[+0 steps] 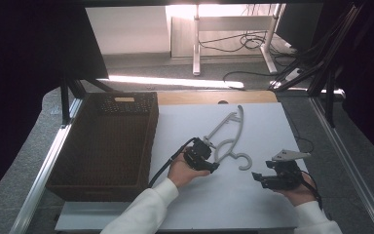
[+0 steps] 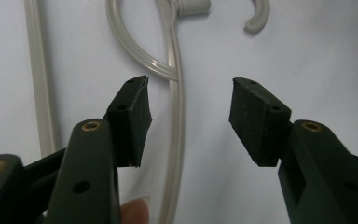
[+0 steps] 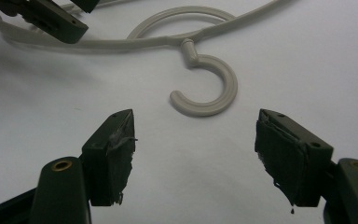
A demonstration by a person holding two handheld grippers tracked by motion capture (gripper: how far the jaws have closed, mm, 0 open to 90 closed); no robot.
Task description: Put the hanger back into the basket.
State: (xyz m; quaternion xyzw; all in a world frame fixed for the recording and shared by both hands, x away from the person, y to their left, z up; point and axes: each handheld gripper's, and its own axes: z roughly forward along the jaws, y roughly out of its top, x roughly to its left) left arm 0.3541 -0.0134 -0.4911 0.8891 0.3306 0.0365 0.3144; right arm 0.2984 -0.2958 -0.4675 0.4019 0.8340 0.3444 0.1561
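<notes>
Where the left gripper (image 1: pixel 213 167) hovers, hanger (image 1: pixel 226 132) partly hidden

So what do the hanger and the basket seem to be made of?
The hanger looks like moulded plastic: pale grey, smooth, matte, with rounded bars and a hook cast in one piece. The basket looks woven, dark brown, perhaps wicker or plastic imitation; its walls show a fine weave texture.

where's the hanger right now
In the high view the grey hanger lies on the white table, right of the basket, between both open tools.
</notes>
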